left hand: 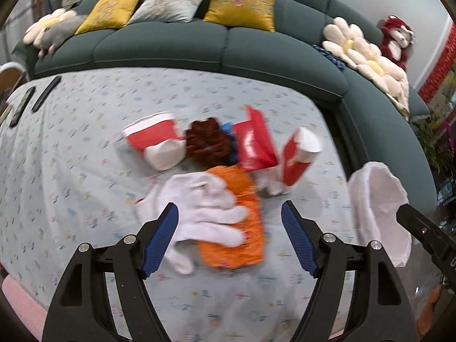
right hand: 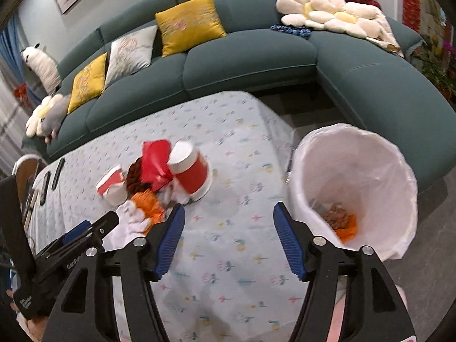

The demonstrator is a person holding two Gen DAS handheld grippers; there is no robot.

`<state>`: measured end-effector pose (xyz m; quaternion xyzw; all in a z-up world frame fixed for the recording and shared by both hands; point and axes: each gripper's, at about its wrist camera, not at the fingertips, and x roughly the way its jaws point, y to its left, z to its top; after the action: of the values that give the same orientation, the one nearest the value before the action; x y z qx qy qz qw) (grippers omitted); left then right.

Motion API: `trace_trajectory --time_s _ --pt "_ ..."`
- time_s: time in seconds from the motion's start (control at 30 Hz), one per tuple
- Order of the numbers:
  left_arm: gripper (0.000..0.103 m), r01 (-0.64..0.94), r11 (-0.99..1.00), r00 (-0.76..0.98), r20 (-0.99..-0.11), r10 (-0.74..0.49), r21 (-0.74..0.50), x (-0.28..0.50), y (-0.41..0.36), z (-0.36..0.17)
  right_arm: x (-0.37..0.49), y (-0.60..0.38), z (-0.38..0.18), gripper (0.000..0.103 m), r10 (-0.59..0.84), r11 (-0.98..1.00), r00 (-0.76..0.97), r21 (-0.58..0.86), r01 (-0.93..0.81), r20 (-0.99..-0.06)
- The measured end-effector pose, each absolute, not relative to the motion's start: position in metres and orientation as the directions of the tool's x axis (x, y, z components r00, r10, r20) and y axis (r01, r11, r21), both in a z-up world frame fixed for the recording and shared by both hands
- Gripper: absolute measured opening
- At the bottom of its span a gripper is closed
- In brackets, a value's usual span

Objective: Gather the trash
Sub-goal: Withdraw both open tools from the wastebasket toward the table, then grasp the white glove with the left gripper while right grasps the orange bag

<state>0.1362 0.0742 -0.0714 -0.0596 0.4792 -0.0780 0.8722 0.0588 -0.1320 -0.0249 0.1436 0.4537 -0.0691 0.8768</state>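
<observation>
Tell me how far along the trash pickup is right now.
Done: some orange and brown scraps lie in the white-lined waste bin. In hand: nothing; the left gripper and right gripper are both open and empty. Left: the pile on the floral tablecloth, namely two red-and-white paper cups, a red wrapper, an orange snack bag, white crumpled tissue and a brown clump.

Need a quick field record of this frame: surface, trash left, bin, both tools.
surface: table under a floral cloth
trash on table: two red-and-white paper cups, red wrapper, brown clump, orange packet, white tissue
bin: white-lined bin off the table's right end, orange and brown scraps inside
left tool: open, empty, above tissue and packet
right tool: open, empty, above bare cloth
</observation>
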Motion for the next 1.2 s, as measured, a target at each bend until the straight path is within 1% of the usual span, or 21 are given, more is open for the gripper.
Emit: trace_trajectory --time_s 0.27,0.43,0.53,0.63,0.77,1.03,1.2 --pt "0.072 -0.018 0.983 0.499 -0.853 -0.149 -0.181 0.135 0.122 -0.095 0.069 -0.090 -0.050 0.063 0.047 0.966 0.523 0.173 0.194 -0.851" --pt "0.072 -0.044 0.985 0.462 -0.877 -0.129 -0.168 0.135 0.138 -0.113 0.077 -0.067 -0.068 0.063 0.068 0.971 0.484 0.170 0.169 -0.873" --pt "0.076 -0.072 0.983 0.439 -0.891 -0.118 -0.166 0.139 0.146 -0.122 0.083 -0.056 -0.080 0.063 0.085 0.971 0.461 0.178 0.162 -0.883" --pt "0.076 -0.098 0.977 0.426 -0.895 -0.129 -0.187 0.144 0.151 -0.129 0.090 -0.044 -0.093 0.063 0.103 0.972 0.443 0.186 0.147 -0.891" --pt "0.076 -0.085 0.973 0.389 -0.906 -0.167 -0.216 0.156 0.149 -0.139 0.101 -0.029 -0.110 0.063 0.113 0.976 0.410 0.178 0.124 -0.905" --pt "0.075 -0.061 0.977 0.330 -0.928 -0.173 -0.204 0.173 0.141 -0.159 0.115 -0.017 -0.139 0.063 0.122 0.978 0.349 0.173 0.118 -0.929" --pt "0.070 -0.046 0.981 0.338 -0.927 -0.161 -0.187 0.174 0.140 -0.164 0.121 -0.015 -0.151 0.060 0.143 0.976 0.327 0.188 0.111 -0.934"
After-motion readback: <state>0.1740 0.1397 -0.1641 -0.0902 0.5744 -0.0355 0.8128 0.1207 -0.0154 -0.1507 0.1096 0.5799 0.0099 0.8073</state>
